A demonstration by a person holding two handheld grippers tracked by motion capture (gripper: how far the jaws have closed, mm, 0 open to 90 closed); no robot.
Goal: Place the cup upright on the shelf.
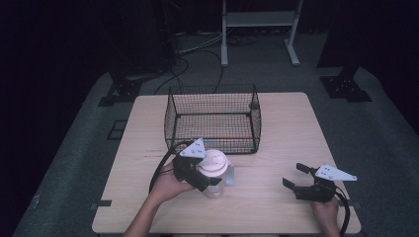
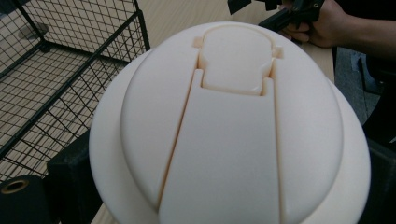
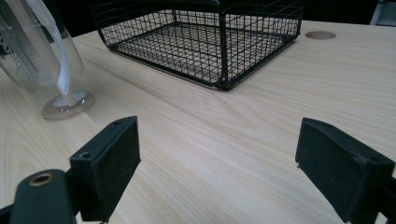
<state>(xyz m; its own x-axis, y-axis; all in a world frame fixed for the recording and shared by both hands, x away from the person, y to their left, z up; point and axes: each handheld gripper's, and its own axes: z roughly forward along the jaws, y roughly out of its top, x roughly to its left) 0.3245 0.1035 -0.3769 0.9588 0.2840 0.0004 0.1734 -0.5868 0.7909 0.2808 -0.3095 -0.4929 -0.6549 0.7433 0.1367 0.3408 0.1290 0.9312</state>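
My left tool (image 1: 210, 173) clamps clear plastic cup with cream domed lid (image 1: 214, 163), standing on light wooden surface (image 1: 276, 148) just before black wire basket (image 1: 213, 118). My right tool (image 1: 292, 176) gapes wide, empty, well apart.

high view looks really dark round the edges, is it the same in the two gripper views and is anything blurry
High view: the table is lit, the floor and background fall to near black. Left gripper view: bright, the cream lid sits so close it looks soft. Right gripper view: evenly lit, the wire basket sharp, the near jaws slightly soft.
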